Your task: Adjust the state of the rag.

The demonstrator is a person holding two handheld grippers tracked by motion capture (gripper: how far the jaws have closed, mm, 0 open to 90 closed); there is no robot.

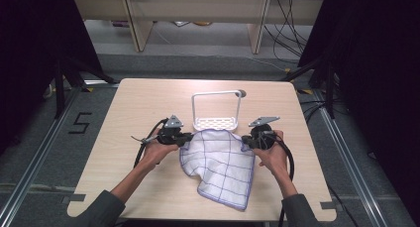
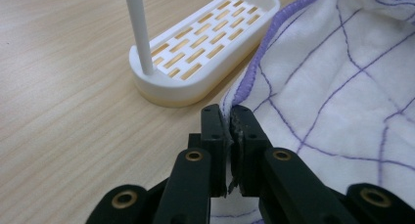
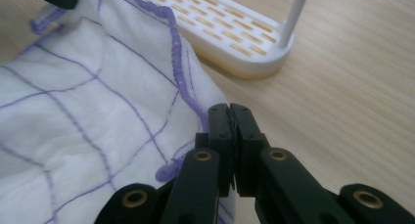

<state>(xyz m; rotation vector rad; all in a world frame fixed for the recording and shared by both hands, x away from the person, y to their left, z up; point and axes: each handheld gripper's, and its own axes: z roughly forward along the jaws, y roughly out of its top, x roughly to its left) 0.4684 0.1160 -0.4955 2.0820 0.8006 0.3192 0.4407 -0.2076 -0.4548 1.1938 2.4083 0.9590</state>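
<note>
**A:** High view. What step is in hand?

**B:** The white cloth with purple grid lines (image 1: 218, 162) lies on the table (image 1: 124, 118), its far edge lifted between the left gripper (image 1: 184, 138) and the right gripper (image 1: 245, 141). Each appears to hold one far corner. Just beyond stands a white rack (image 1: 216, 110) with a hoop rail over a slotted base. Judged from this, the step is lifting the cloth to hang it over that rail.

**A:** Left gripper view?

**B:** The jaws are clamped on the purple-stitched hem of the cloth (image 2: 333, 87); fabric shows pinched between the pads. The rack's base (image 2: 205, 48) lies just beyond, one upright rising from its near end.

**A:** Right gripper view?

**B:** The jaws are pressed together at the hem of the cloth (image 3: 88, 111), evidently nipping its corner. The rack's base (image 3: 235, 43) is near, its other upright at the end.

**A:** What does the next move call for?

**B:** Probably raising both corners together, level, high enough to clear the rail, then carrying them forward. The near hem trails close to the table's front edge; open tabletop lies to either side and beyond the rack.
</note>
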